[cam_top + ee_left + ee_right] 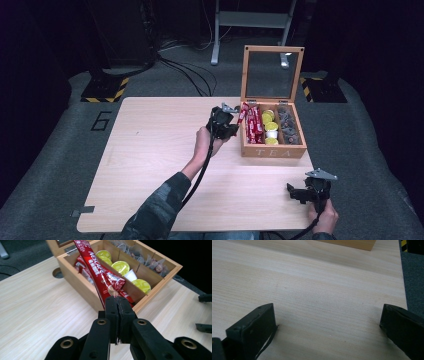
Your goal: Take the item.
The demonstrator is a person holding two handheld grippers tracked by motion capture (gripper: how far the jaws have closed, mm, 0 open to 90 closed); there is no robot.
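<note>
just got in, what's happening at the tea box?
A person works two handheld grippers at a wooden table. The left gripper is shut on one end of a red Nescafe stick, holding it over the open tea box, which also holds yellow-lidded pods and tea bags. The right gripper is open over bare table near the person.

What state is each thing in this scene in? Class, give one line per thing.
tea box: lid open, standing upright.
red coffee stick: pinched at one end, raised over the box's left compartment.
left gripper: shut on the stick.
right gripper: open, empty, over bare table.
yellow-lidded pods: lying in the middle compartment.
tea bags: lying in the right compartment.
</note>
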